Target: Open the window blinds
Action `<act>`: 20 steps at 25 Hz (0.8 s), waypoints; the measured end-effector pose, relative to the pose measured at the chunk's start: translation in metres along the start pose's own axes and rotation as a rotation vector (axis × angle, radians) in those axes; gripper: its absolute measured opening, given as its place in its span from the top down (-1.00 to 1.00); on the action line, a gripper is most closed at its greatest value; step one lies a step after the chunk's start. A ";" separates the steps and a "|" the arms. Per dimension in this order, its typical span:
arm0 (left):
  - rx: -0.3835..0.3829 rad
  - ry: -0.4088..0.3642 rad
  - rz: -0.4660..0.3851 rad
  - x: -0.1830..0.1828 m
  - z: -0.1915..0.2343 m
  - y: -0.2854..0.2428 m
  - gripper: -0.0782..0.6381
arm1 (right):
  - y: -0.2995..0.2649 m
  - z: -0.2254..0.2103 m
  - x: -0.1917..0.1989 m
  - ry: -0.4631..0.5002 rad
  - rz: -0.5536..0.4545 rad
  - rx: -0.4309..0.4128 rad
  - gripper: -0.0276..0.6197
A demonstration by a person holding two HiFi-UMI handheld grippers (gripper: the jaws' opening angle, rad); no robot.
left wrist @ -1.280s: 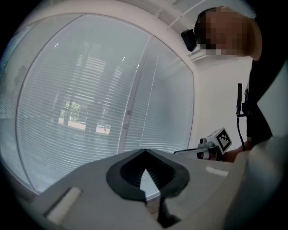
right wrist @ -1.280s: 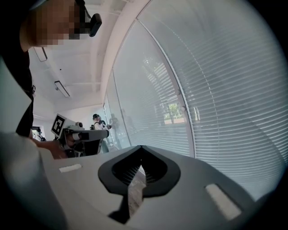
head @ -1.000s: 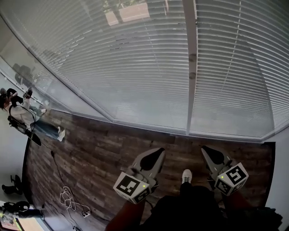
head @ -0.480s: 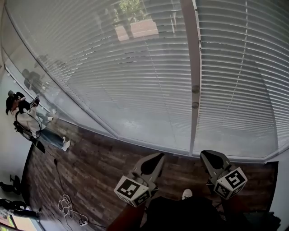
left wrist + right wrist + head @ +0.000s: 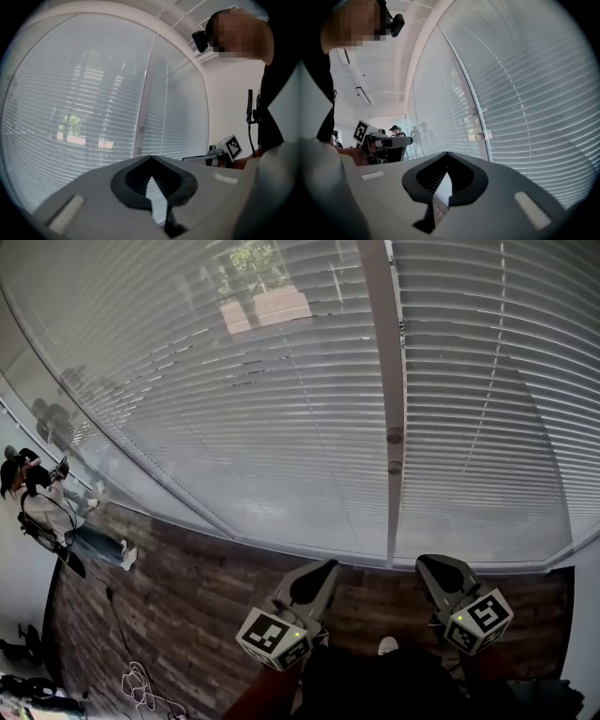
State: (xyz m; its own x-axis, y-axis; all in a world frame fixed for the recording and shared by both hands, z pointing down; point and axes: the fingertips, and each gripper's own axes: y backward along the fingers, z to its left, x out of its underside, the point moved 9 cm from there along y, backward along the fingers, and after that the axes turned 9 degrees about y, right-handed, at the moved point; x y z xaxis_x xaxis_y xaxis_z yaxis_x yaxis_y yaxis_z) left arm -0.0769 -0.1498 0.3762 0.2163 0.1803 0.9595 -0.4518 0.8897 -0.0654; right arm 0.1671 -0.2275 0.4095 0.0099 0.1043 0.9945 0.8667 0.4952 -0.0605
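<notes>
White slatted blinds [image 5: 262, 409] hang lowered over the big window, and a second panel [image 5: 506, 456] covers the pane right of the white frame post [image 5: 380, 352]. Trees and a building show faintly through the slats. A thin cord [image 5: 486, 409] runs down the right panel. Two small knobs [image 5: 394, 454] sit on the post. My left gripper [image 5: 322, 570] and right gripper [image 5: 434, 565] are held low over the floor, short of the window, both shut and holding nothing. In the left gripper view the blinds [image 5: 93, 108] fill the space beyond the jaws. In the right gripper view the blinds [image 5: 525, 93] lie to the right.
Dark wood plank floor [image 5: 187, 587] runs along the window base. A person [image 5: 42, 507] stands far left near the glass wall. Loose cables [image 5: 141, 685] lie on the floor at lower left. My shoe [image 5: 386, 645] shows between the grippers.
The head view has tilted up and moved nearer the window, so the blinds fill more of the picture. Both grippers keep the same pose and stay shut.
</notes>
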 end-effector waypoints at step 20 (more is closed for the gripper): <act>0.255 -0.022 0.061 -0.004 0.178 0.042 0.78 | -0.125 0.090 0.034 0.041 -0.026 0.340 0.83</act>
State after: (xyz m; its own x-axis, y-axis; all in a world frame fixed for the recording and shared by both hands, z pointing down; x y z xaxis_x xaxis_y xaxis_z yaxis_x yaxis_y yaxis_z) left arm -0.2509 -0.1874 0.4184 0.1649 0.2187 0.9618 -0.6675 0.7426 -0.0544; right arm 0.0145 -0.2082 0.4431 0.0155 0.0566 0.9983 0.6514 0.7569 -0.0530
